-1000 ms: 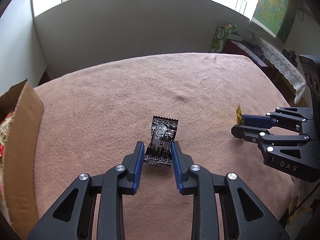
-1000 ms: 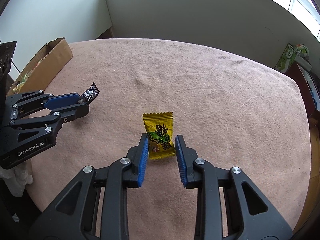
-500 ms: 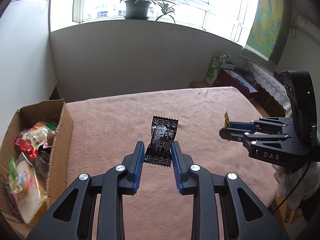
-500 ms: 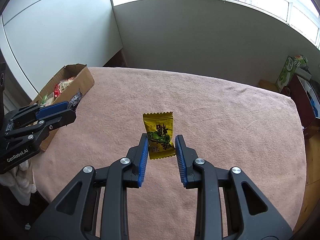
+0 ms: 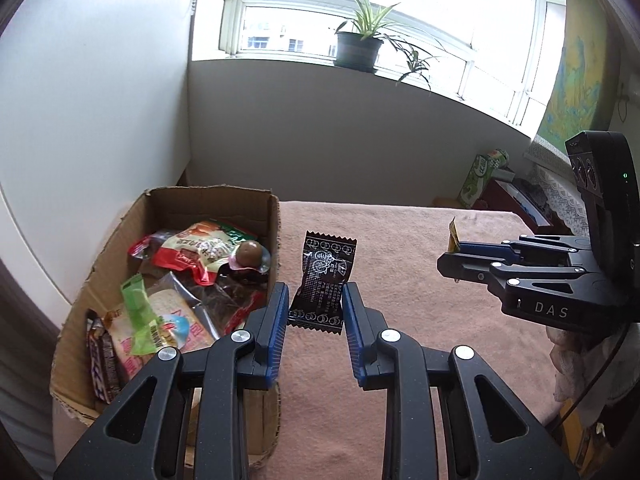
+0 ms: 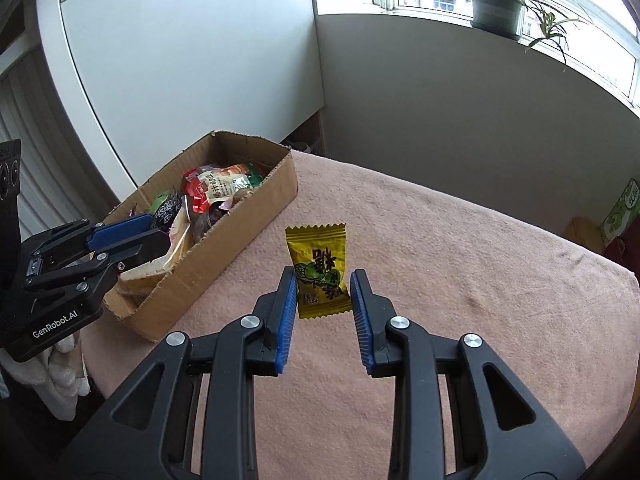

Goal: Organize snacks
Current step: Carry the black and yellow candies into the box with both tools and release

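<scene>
Daylight from a wide window with a potted plant (image 5: 357, 45) on its sill fills a plain white-walled room. Below it we see a worktop (image 6: 460, 240) covered by a pinkish-brown cloth. At its left edge sits an open cardboard box (image 5: 120, 248), already loaded with bright snack bags.

We hold two black tools with blue-padded fingers. In the left wrist view, the left gripper (image 5: 315, 312) is nearly closed, its fingers pinching the lower end of a black snack packet (image 5: 325, 280). The packet stands upright in the air just to the right of the box wall. In the right wrist view, the right gripper (image 6: 324, 300) is likewise nearly closed on the lower end of a yellow snack packet (image 6: 319, 270), held above the bare cloth, well apart from the box.

We judge both packets are on their way to the box, and several things could go wrong. Each packet is slick film caught only by its bottom edge, so a quick swing could let it slip out onto the cloth. The left packet sits close to the near box wall, so too low a path could catch the cardboard rim and bend the wrapper. Both tools head for one opening, so they could bump together. A release made too soon would drop a packet outside the box.
</scene>
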Demonstrator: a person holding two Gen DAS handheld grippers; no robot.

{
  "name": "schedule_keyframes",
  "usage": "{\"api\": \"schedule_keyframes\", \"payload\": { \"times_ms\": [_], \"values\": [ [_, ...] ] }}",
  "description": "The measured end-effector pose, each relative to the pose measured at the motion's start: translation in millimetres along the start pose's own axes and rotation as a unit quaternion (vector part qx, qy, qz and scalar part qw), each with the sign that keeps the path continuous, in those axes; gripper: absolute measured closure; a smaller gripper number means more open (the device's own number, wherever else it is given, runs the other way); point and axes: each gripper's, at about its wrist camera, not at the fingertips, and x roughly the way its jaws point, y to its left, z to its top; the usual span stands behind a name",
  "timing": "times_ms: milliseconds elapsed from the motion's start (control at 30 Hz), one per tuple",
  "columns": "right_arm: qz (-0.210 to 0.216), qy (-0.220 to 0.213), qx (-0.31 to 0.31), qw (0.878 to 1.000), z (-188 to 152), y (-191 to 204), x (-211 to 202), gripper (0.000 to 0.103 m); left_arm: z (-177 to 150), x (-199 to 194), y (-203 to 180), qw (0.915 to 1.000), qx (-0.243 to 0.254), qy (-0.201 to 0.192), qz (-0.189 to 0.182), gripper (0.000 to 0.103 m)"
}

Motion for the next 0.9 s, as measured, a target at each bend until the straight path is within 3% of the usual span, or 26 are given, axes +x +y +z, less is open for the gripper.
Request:
{"api": "schedule_keyframes", "payload": {
  "times_ms": [367, 767, 833, 900],
  "values": [
    [0.033, 0.002, -0.031, 0.999, 40, 70, 39, 0.075, -5, -17, 75, 0.9974, -0.056, -0.015, 0.042, 0.077],
    [0.044, 0.020, -0.029, 0.998, 55, 96, 78, 0.073, -11, -14, 101, 0.9951, -0.073, -0.006, 0.066, 0.077],
    [0.043, 0.021, -0.025, 0.999, 55, 95, 78, 0.068, -12, -15, 103, 0.9948, -0.075, -0.006, 0.069, 0.077],
    [0.041, 0.017, -0.022, 0.999, 55, 94, 77, 0.050, -12, -16, 104, 0.9945, -0.078, -0.007, 0.070, 0.072]
  ]
}}
